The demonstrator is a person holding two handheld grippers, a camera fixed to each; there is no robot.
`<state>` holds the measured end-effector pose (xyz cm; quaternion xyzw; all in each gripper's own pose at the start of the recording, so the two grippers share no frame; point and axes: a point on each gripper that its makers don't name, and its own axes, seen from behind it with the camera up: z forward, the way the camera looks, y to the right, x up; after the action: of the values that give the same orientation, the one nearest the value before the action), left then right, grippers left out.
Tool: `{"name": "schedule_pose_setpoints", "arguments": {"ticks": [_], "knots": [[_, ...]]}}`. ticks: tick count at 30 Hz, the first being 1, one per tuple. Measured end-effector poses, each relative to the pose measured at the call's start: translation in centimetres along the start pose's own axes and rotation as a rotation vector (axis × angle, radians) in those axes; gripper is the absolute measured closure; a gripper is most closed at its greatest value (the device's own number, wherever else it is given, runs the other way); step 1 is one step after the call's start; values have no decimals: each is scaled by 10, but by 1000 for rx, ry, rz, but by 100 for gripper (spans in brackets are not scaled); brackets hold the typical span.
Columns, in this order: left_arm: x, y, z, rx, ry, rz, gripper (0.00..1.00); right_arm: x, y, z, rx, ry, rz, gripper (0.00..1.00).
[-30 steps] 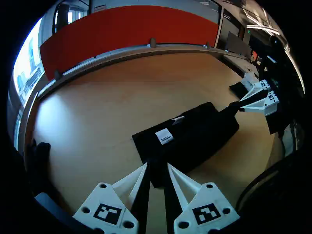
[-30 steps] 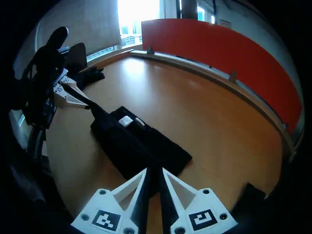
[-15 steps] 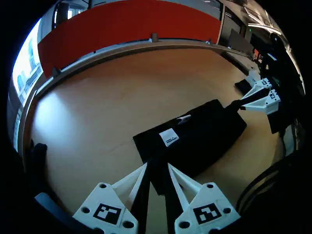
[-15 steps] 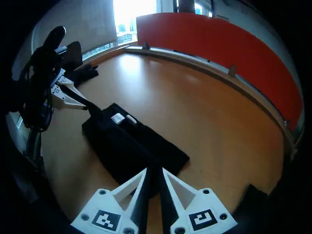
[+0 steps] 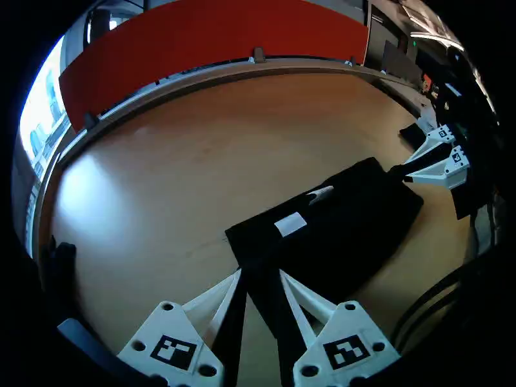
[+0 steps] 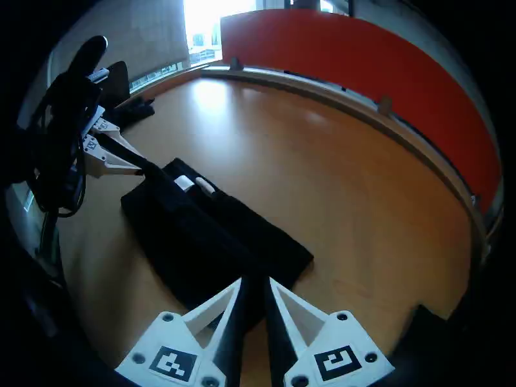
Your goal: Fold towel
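A black towel (image 5: 335,235) with a white tag (image 5: 290,224) lies stretched over a wooden table (image 5: 193,155). In the left gripper view, my left gripper (image 5: 258,284) is shut on the near corner of the towel, and my right gripper (image 5: 403,173) pinches the far corner at the right. In the right gripper view, my right gripper (image 6: 253,287) is shut on the near end of the towel (image 6: 200,238), its tag (image 6: 184,183) lies near the far end, and my left gripper (image 6: 145,169) holds that far corner at the left.
A red partition (image 5: 213,39) runs behind the table's far raised edge (image 5: 193,87). A dark object (image 6: 132,111) lies on the table near the window. A person's dark-gloved hand (image 6: 58,142) holds the left gripper. Bare wood surrounds the towel.
Both grippers have drawn apart, keeping hold of their corners. The towel is pulled longer and flatter between them and has slid slightly on the table.
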<state>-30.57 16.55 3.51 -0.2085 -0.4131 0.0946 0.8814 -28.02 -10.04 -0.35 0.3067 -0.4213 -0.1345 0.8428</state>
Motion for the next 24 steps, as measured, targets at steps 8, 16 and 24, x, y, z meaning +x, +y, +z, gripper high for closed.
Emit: {"name": "schedule_pose_setpoints", "arguments": {"ticks": [8,16,24], "knots": [[2,-7,9,24,7,20,61,-1,14,10,-45,-8,5,73],[3,-20,14,62,6,35,54,-2,27,16,-81,-11,18,54],[6,-29,14,95,12,41,35,0,38,17,-120,-2,15,38]]}}
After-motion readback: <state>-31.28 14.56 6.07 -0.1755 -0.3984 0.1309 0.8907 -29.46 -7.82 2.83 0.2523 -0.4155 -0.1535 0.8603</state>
